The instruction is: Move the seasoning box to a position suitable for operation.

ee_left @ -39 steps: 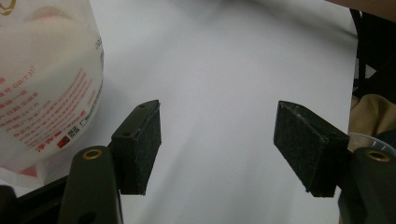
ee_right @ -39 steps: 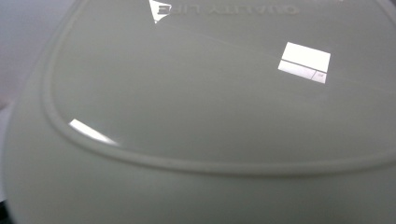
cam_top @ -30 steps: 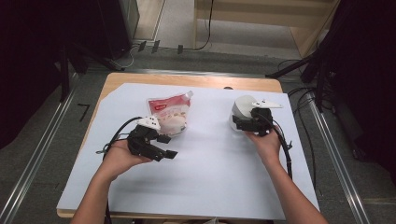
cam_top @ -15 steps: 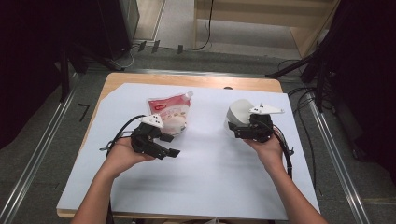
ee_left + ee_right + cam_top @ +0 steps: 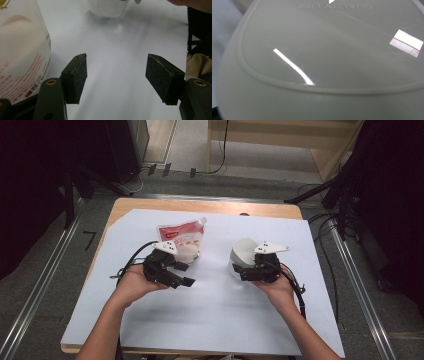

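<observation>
Surface: white sheet point(image 5: 210, 320) over a wooden table point(image 5: 150, 205).
Room: grey floor point(image 5: 45, 285), metal rails, black cables point(image 5: 330, 245).
Left gripper point(image 5: 176, 273): jaws apart, empty.
Right gripper point(image 5: 245, 272): against a white plastic bowl point(image 5: 242, 252); grip cannot be told.

The high view looked forward and down from above the person's side of the table point(image 5: 150, 210), far enough off to take in the whole white sheet point(image 5: 210, 320), with the forearms entering from the bottom edge and floor beyond at the top of the frame. The left gripper view sat low, just above the sheet, looking along its own two jaws at the bottom of the frame; the printed bag point(image 5: 20, 50) crowded its left edge and the white container point(image 5: 107, 7) stood at top centre. Both things also lay mid-frame in the high view. The right gripper view pressed up against the container, its surface blurred.
</observation>
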`<state>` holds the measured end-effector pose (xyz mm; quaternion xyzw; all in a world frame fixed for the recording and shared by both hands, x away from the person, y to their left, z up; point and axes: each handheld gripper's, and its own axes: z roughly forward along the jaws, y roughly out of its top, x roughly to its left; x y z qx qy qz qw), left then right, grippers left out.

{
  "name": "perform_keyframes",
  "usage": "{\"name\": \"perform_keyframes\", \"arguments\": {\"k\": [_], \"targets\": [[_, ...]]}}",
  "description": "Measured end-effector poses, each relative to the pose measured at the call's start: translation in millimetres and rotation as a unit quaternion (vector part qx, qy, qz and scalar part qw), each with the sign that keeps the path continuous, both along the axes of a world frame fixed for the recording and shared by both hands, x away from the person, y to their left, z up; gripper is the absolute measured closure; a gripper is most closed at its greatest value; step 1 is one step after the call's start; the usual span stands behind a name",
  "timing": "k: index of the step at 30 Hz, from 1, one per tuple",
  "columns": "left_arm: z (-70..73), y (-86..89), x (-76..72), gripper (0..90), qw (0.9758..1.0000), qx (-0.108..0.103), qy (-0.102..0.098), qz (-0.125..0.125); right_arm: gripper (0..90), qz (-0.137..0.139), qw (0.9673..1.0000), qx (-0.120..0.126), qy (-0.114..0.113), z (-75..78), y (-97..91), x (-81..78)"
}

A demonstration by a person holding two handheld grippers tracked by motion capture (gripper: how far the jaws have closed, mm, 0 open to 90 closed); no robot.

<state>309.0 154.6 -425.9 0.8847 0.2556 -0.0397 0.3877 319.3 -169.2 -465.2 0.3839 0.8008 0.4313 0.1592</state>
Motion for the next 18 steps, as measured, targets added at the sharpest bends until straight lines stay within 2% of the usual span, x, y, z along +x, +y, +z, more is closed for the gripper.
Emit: {"name": "perform_keyframes", "arguments": {"k": [6,14,18], "targets": [[-0.4,-0.1,0.1,34.6,1.0,0.002,-0.001,0.0,14.8,0.015,0.9998,-0.01,0.0,-6.3,11.0,-9.6],[-0.4,0.2,0.1,35.0,1.0,0.001,-0.001,0.001,14.7,0.042,0.9988,-0.018,0.018,-19.5,22.4,-15.3],[-1.4,0.7,0.6,35.0,1.0,0.0,-0.002,0.001,14.7,0.045,0.9986,-0.026,0.006,-21.2,24.4,-17.7]]}}
